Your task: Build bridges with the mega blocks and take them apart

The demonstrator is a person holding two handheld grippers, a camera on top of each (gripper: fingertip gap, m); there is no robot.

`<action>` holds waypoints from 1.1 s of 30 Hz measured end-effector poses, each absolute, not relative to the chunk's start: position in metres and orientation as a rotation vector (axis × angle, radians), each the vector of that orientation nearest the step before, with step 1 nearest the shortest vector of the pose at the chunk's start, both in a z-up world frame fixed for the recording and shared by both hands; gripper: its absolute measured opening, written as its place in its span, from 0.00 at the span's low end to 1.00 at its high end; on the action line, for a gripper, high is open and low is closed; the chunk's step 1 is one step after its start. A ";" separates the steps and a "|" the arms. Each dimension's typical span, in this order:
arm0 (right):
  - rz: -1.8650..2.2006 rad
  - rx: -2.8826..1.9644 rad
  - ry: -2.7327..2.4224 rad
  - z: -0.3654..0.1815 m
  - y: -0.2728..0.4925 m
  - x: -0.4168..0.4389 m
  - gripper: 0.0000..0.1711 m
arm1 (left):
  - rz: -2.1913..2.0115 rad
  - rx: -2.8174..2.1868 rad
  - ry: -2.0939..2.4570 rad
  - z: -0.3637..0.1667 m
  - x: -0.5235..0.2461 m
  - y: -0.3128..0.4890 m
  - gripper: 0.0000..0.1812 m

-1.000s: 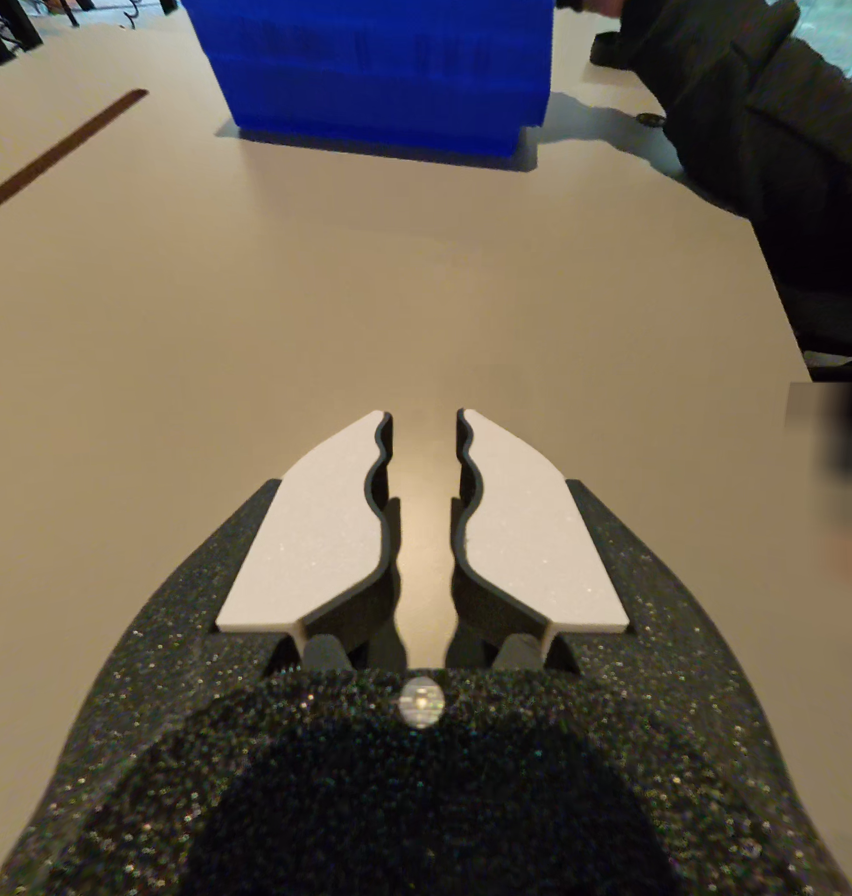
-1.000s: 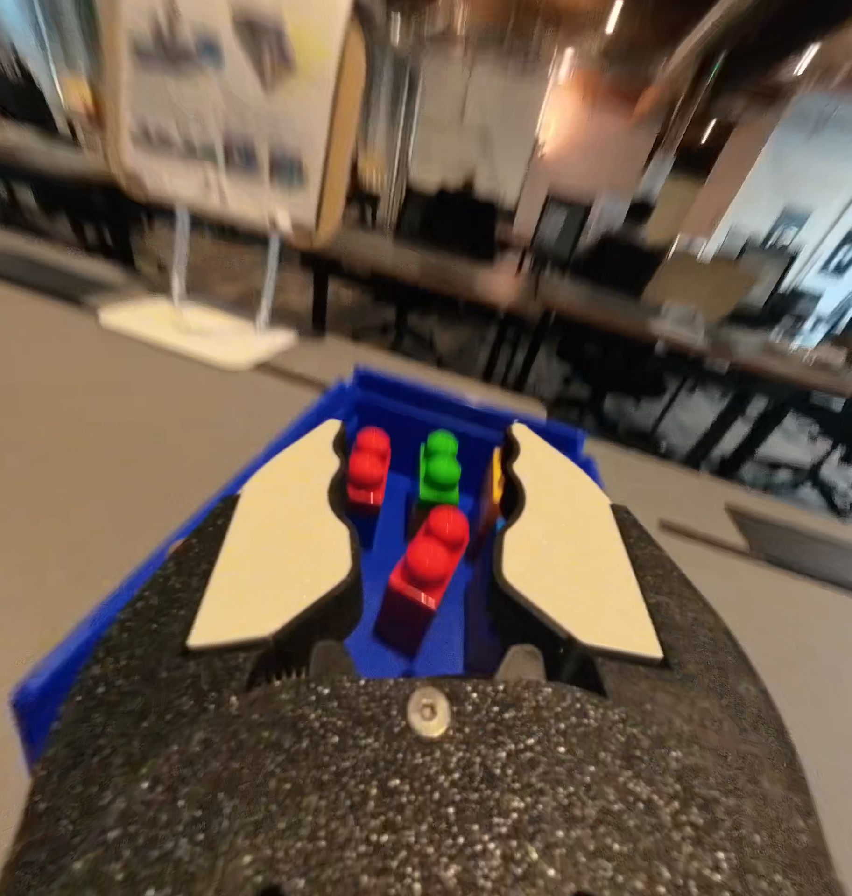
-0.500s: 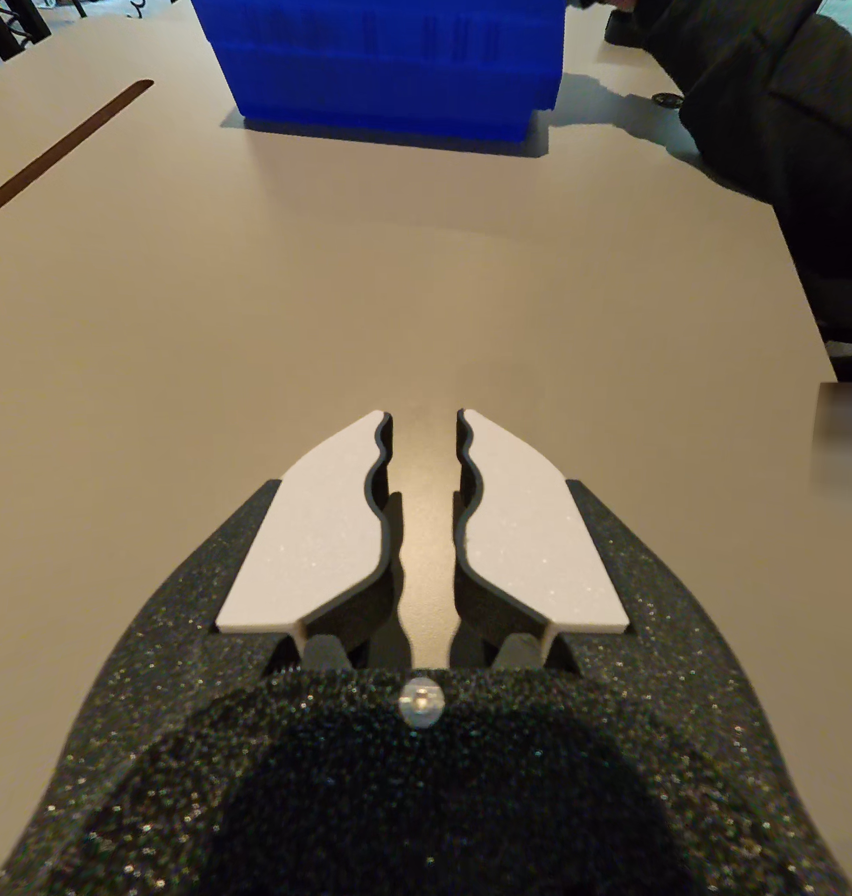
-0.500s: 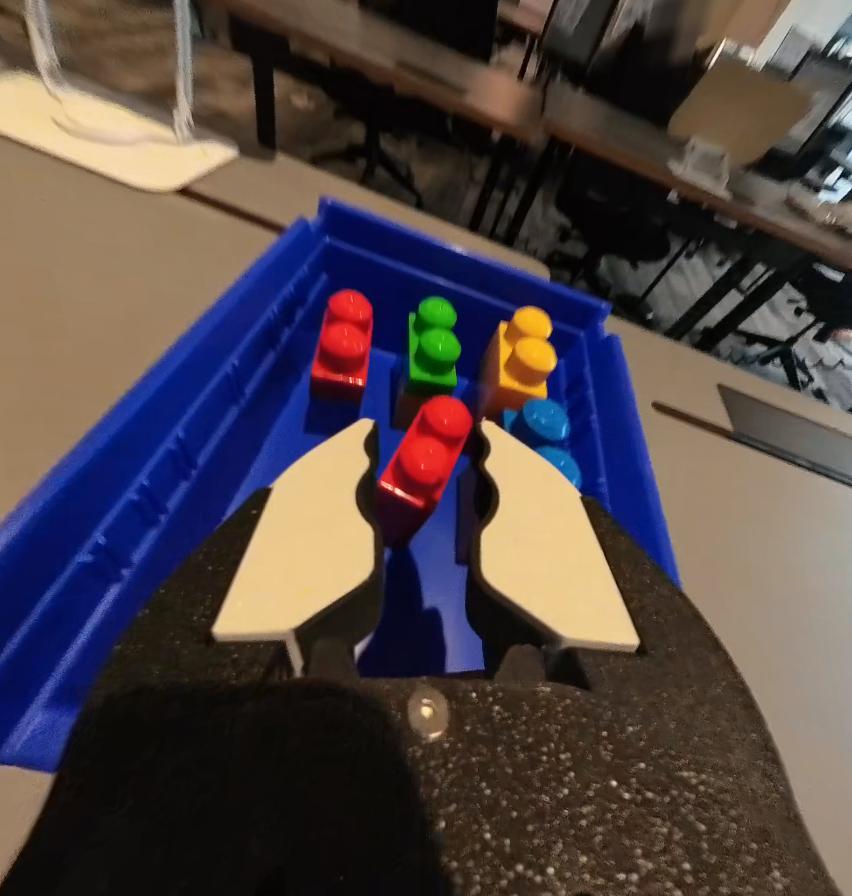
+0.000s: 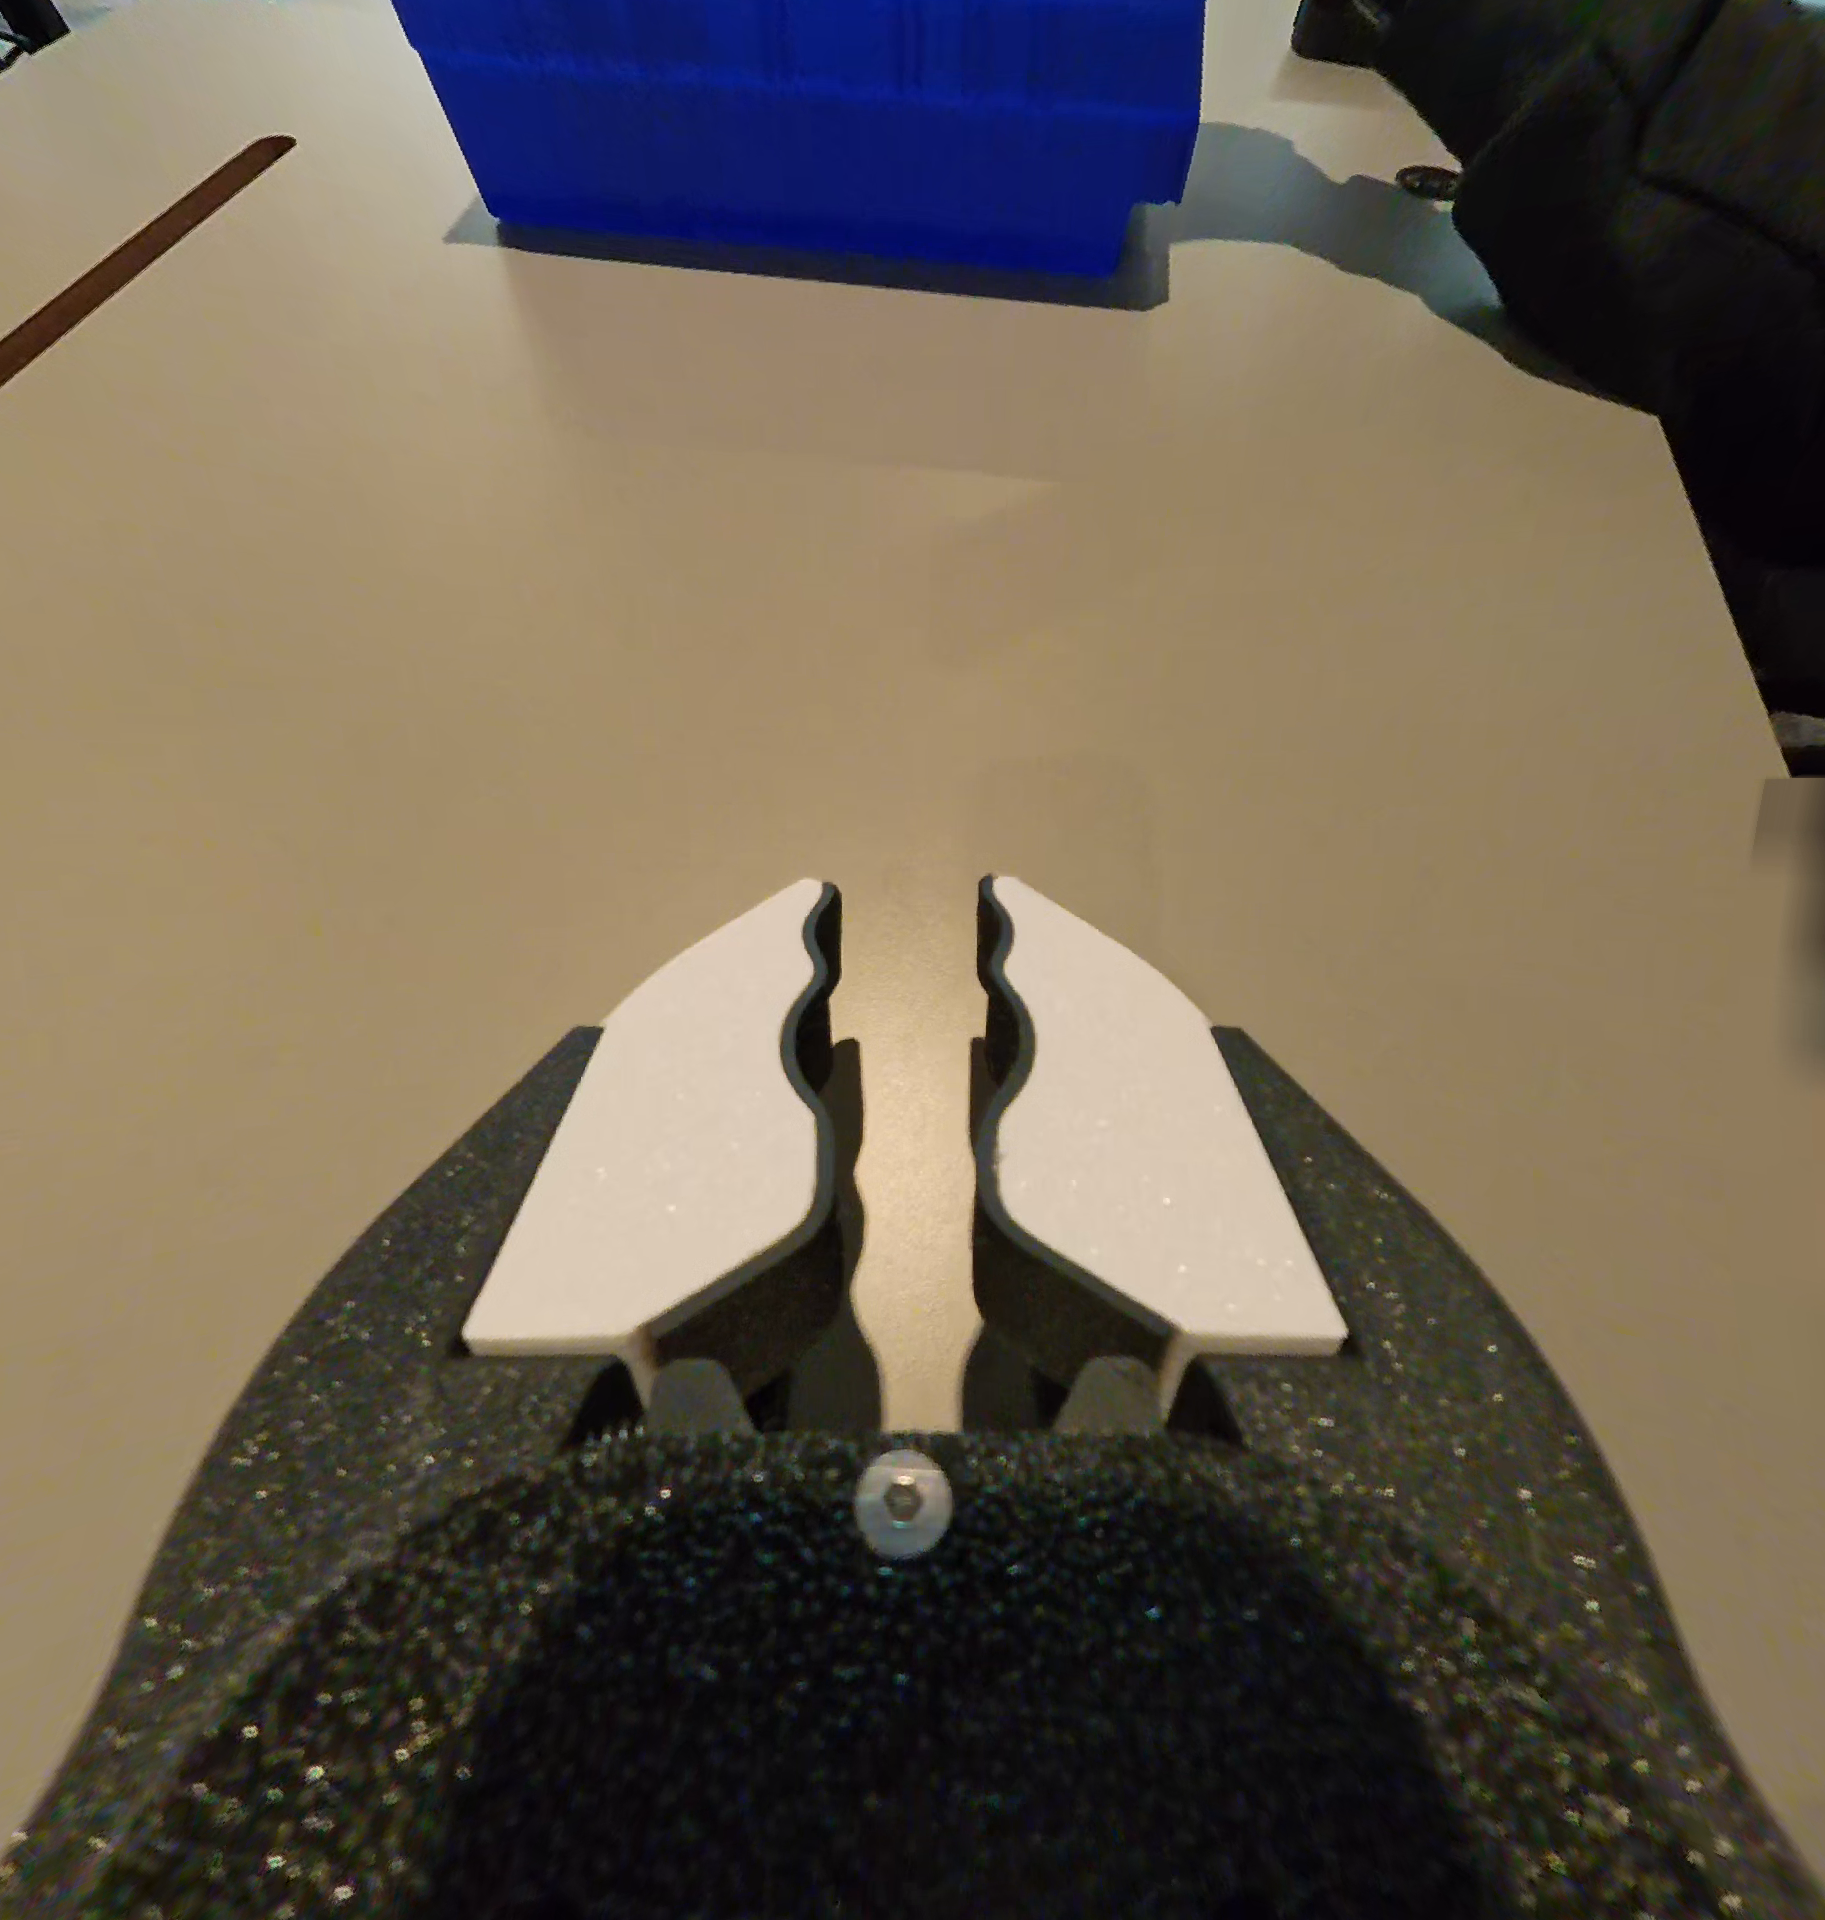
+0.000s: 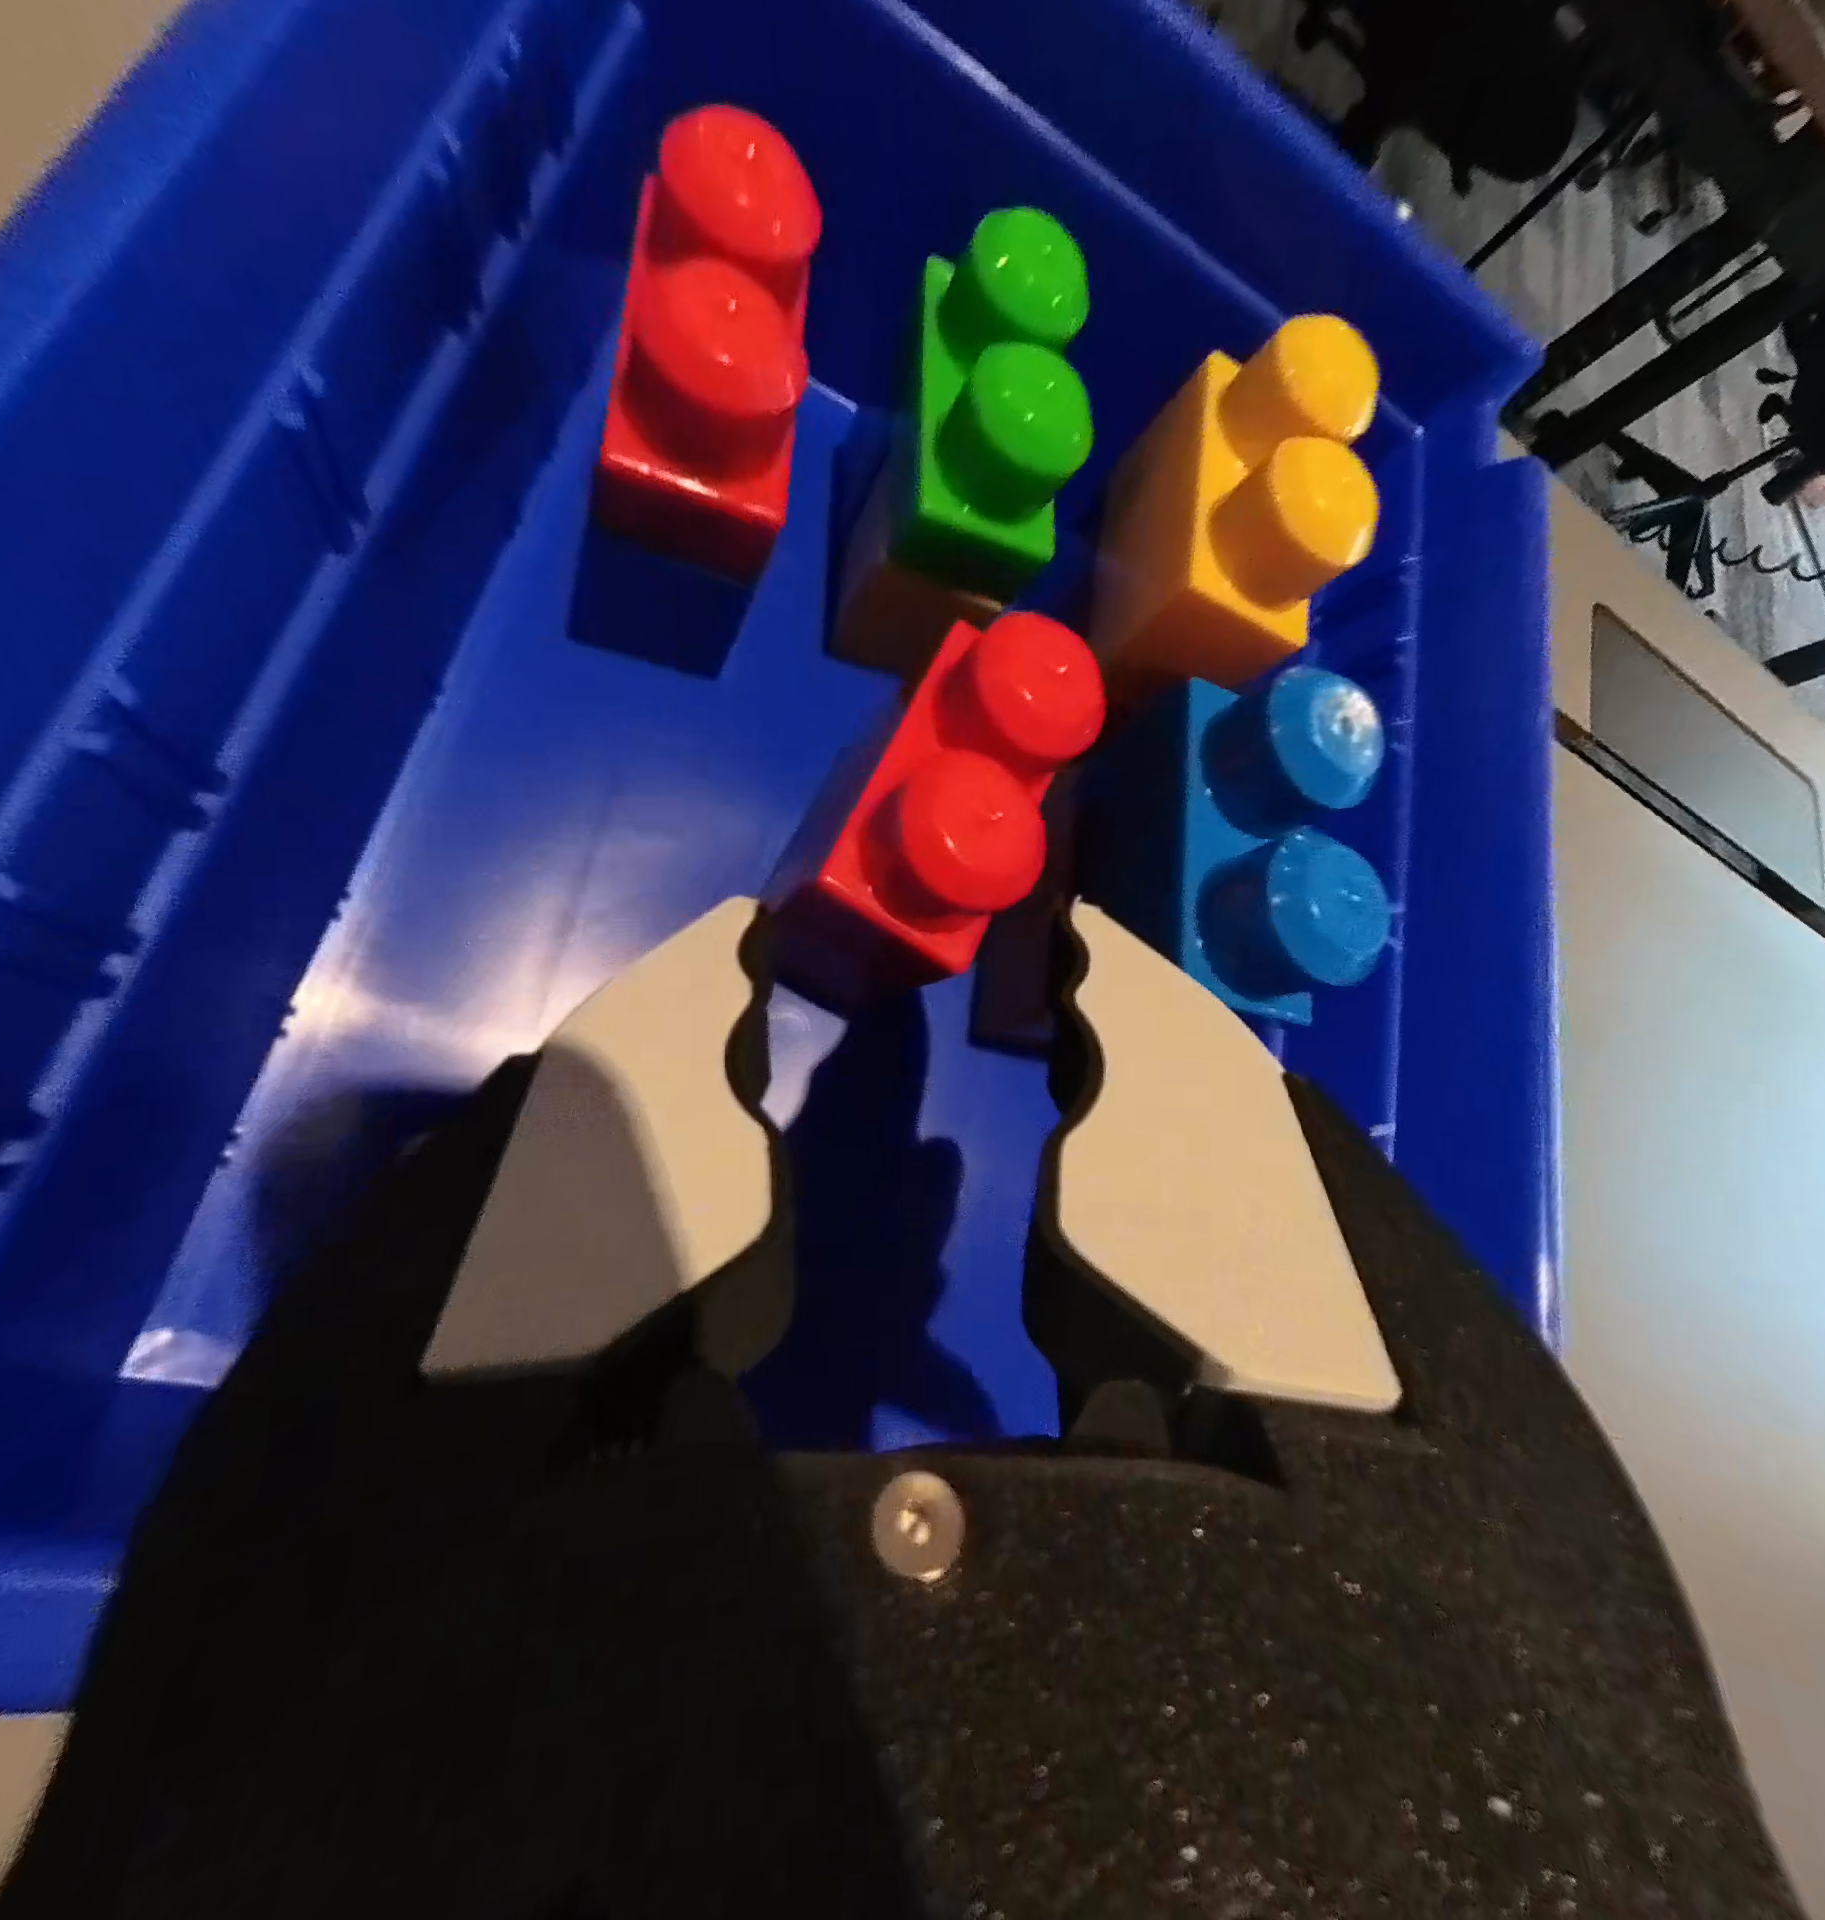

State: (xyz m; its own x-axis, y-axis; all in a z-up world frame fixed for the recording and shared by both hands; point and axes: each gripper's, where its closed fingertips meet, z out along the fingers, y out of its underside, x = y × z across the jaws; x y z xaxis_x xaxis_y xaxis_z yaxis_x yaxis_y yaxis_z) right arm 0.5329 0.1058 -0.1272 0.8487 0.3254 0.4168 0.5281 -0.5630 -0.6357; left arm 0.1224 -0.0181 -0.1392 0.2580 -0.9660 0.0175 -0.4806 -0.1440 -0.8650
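Note:
A blue bin [image 6: 212,520] holds several mega blocks standing studs up: a red block [image 6: 949,810] in the middle, another red block [image 6: 710,343], a green block [image 6: 1001,416], a yellow block [image 6: 1251,488] and a blue block [image 6: 1282,831]. My right gripper [image 6: 913,920] is open inside the bin, its fingertips on either side of the middle red block's near end; the right fingertip is apart from it. My left gripper [image 5: 908,914] is empty, with a narrow gap between its fingers, low over the beige table [image 5: 472,675], well short of the bin [image 5: 814,125].
A person's dark sleeve [image 5: 1666,260] reaches over the table's right side towards the bin. A brown strip [image 5: 108,270] runs in the table at the far left. A flat grey slab [image 6: 1708,810] lies on the table right of the bin. Chair legs stand beyond the table. The grippers' ends are close to 45 centimeters from one another.
My right gripper has tipped down and come in over the bin, closing in on the middle red block. My left gripper has hardly moved.

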 end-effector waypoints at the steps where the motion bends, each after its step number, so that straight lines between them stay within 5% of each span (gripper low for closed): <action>1: -0.338 -2.235 -0.630 -0.130 0.107 0.533 0.31 | -0.788 -1.753 1.333 -0.140 0.123 -0.018 0.13; 15: -0.416 -2.275 -0.656 -0.137 0.120 0.545 0.23 | -0.767 -1.767 1.351 -0.143 0.123 -0.018 0.13; 33: -0.289 -2.091 -0.567 -0.103 0.114 0.541 0.32 | -0.762 -1.762 1.344 -0.142 0.122 -0.018 0.13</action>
